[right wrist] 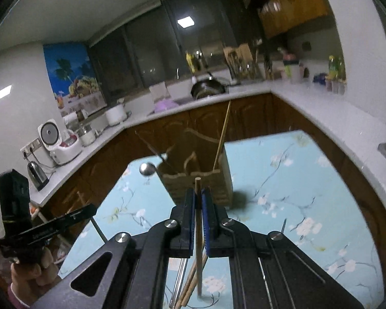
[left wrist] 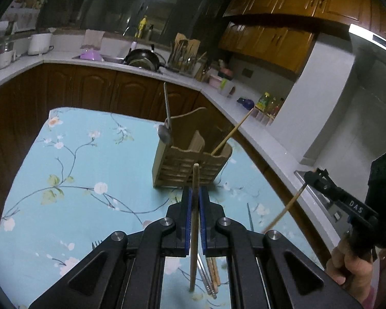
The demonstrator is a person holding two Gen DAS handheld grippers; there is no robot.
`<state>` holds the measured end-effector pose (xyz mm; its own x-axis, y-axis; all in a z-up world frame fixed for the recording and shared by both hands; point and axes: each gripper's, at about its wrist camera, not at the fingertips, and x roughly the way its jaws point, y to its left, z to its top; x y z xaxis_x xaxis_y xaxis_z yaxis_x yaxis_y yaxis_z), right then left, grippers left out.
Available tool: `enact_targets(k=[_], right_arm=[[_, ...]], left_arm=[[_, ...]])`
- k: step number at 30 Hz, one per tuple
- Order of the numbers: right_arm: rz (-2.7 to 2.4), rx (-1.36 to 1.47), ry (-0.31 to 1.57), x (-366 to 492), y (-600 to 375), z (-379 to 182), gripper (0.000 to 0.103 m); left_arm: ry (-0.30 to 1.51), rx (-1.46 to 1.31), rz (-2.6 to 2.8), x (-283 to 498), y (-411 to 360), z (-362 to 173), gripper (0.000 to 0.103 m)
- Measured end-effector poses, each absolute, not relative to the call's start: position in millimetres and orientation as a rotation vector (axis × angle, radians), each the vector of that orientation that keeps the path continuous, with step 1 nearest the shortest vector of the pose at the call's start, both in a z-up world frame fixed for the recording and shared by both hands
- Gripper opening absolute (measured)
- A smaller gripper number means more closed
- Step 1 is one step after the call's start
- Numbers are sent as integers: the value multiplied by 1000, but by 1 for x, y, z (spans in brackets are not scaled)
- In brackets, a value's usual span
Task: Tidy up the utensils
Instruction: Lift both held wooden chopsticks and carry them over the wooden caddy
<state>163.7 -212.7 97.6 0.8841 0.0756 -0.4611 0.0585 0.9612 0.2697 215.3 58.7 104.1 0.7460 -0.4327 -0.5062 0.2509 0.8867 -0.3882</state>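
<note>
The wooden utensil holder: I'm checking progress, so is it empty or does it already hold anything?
Not empty. The wooden utensil holder already has a metal spoon and one chopstick leaning out of its compartments.

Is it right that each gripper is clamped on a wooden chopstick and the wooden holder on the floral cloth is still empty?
Not empty. The left wrist view shows the wooden holder already has a metal spoon and a chopstick in it. Left gripper and right gripper each clamp a chopstick.
</note>
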Motion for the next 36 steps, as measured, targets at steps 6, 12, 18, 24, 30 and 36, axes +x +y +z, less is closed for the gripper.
enact_targets(k=[6,12,18,24,30,36], right_arm=[[1,299,459,161,-221,106,5],[-9,305,437,159,-227,113,5],[-15,304,405,164,-231,121,5],[-10,309,367,174,-235,134,5],[-7,292,310,191,-239,160,5],[-20,294,230,211,-247,183,5]], left_arm=[[596,-290,-377,211,55,111,3],[574,-281,-373,217,53,120,3],[534,-274,-367,225,53,132,3],[486,-278,-362,236,57,144,3],[422,-287,-350,256,62,162,3],[345,-312,-329,274,68,173,3]])
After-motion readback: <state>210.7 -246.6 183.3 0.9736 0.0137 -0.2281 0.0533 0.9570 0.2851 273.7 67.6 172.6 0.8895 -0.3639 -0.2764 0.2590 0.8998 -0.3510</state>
